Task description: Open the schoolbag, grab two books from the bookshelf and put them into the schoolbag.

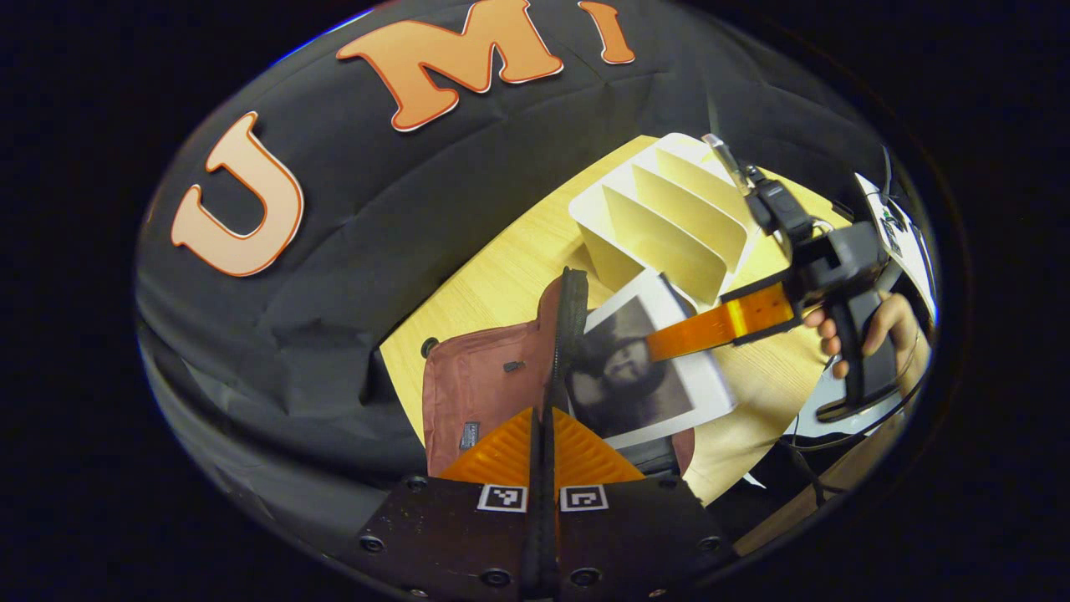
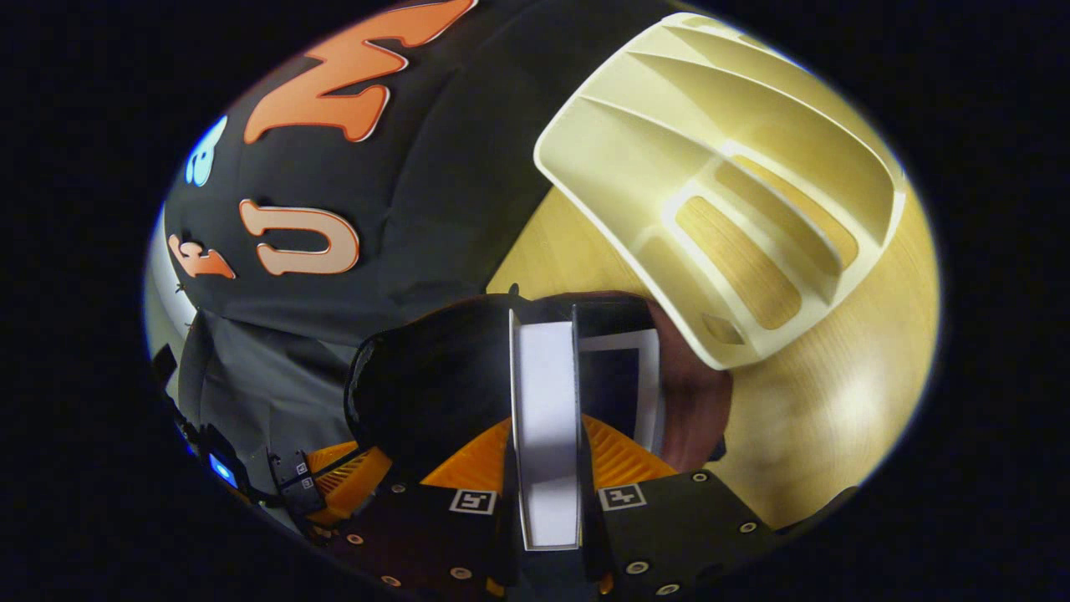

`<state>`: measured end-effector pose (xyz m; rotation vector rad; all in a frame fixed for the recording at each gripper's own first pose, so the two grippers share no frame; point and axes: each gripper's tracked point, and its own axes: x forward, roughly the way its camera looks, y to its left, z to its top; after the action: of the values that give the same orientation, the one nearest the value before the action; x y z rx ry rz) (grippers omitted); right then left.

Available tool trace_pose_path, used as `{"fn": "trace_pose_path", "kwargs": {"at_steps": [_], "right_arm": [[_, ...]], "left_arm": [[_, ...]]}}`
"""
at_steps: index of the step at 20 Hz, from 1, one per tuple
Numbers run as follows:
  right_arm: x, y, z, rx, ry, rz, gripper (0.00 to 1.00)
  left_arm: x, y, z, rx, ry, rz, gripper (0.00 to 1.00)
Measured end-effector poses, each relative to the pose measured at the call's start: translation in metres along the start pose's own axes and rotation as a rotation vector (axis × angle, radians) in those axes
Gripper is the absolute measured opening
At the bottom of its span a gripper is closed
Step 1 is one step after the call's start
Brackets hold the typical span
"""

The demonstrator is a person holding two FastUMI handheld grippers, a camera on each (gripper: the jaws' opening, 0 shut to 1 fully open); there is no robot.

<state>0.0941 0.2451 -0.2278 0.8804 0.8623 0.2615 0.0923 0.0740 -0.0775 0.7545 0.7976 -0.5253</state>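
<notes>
The reddish-brown schoolbag lies on the wooden table. My left gripper is shut on the black zippered rim of its opening and holds that rim up. A white book with a dark cover picture hangs tilted over the bag's mouth. My right gripper is shut on it, held by a hand. In the right gripper view the book's white edge stands between the fingers of my right gripper, over the bag's dark opening. The left gripper shows at the lower left.
The cream slotted bookshelf stands on the table just behind the bag, its slots bare. The black cloth wall rises behind the table. Cables and white papers lie at the table's far right.
</notes>
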Motion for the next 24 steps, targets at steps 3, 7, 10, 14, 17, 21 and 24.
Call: {"fn": "trace_pose_path", "kwargs": {"at_steps": [3,7,10,14,17,21,24], "right_arm": [[0.027,0.006,-0.005,0.037,-0.026,0.020,0.30],[0.050,-0.008,-0.020,-0.006,-0.025,-0.068,0.35],[0.056,-0.032,-0.037,-0.099,0.054,-0.192,0.82],[0.026,-0.046,-0.035,-0.176,0.114,-0.257,0.97],[-0.010,-0.052,-0.008,-0.186,0.107,-0.264,0.97],[-0.071,-0.074,0.016,-0.226,0.106,-0.287,0.98],[-0.119,-0.108,0.043,-0.252,0.088,-0.348,0.98]], "left_arm": [[-0.002,-0.004,0.006,0.009,-0.017,-0.011,0.01],[-0.003,-0.004,0.006,0.013,-0.019,-0.019,0.00],[0.002,-0.001,-0.001,-0.006,-0.010,-0.013,0.00],[0.005,-0.002,-0.006,-0.040,-0.015,-0.029,0.01],[0.010,-0.005,-0.009,-0.089,-0.012,-0.026,0.00],[0.017,-0.021,-0.012,-0.185,-0.007,-0.037,0.04],[0.024,-0.042,-0.009,-0.243,-0.010,-0.055,0.43]]}}
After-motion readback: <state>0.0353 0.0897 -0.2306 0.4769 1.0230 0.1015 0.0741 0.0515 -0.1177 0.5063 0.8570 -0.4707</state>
